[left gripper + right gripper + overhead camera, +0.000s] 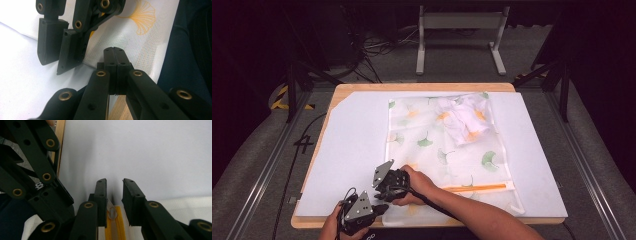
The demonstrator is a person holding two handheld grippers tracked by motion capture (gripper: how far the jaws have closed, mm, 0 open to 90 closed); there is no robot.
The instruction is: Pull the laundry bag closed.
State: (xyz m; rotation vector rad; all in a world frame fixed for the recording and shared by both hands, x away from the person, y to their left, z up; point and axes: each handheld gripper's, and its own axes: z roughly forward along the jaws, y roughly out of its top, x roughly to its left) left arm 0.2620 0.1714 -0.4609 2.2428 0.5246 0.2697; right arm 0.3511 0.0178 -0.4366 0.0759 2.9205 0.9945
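mesh bag (447, 145): sheer white, green and orange ginkgo-leaf print
zipper (114, 226): orange, clear pull
cloth inside (466, 117): white
mat (357, 135): plain white
bench (422, 87): light wood
grippers (388, 186): black

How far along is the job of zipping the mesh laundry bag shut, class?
Done: a white garment lies inside the mesh bag. In hand: the left claw is shut at the bag's near corner, and the right claw stands slightly apart around the orange zipper's pull, not visibly pinching it. Left: the orange zipper along the near edge; whether it is closed cannot be told.
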